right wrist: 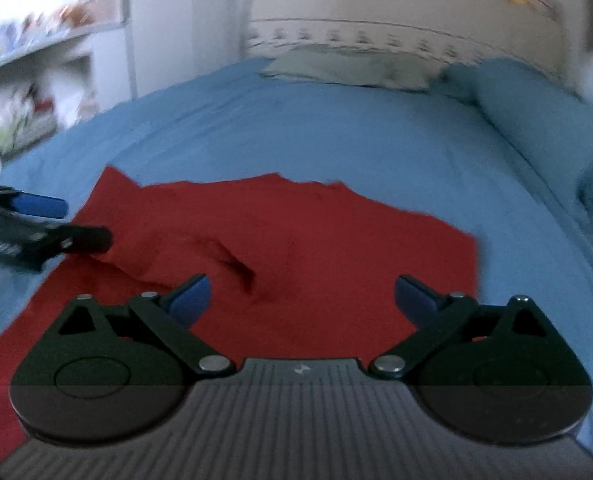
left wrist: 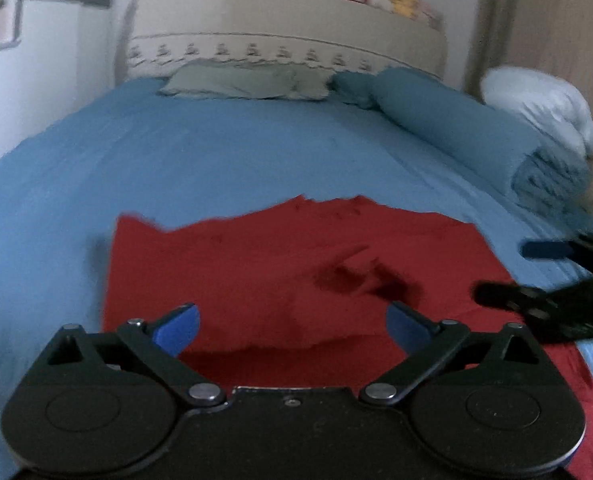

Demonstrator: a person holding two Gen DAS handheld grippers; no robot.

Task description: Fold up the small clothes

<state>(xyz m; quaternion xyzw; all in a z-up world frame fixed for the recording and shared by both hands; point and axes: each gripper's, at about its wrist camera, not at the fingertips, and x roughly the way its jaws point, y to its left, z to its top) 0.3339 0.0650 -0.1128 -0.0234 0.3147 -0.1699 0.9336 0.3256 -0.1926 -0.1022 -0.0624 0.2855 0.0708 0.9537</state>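
Observation:
A red garment [left wrist: 280,264] lies spread on the blue bed sheet [left wrist: 216,152], with a rumpled fold near its middle. It also shows in the right wrist view [right wrist: 304,240]. My left gripper [left wrist: 294,320] is open and empty, hovering over the garment's near edge. My right gripper [right wrist: 302,300] is open and empty above the garment's near right part. The right gripper's fingers [left wrist: 496,294] show at the right of the left wrist view. The left gripper's fingers [right wrist: 92,238] show at the left of the right wrist view, over the garment's left side.
A grey-green pillow [left wrist: 248,82] and a blue pillow [left wrist: 436,116] lie at the head of the bed by the beige headboard [left wrist: 284,40]. Folded bedding [left wrist: 552,176] is stacked at the right. White shelves [right wrist: 44,80] stand to the left.

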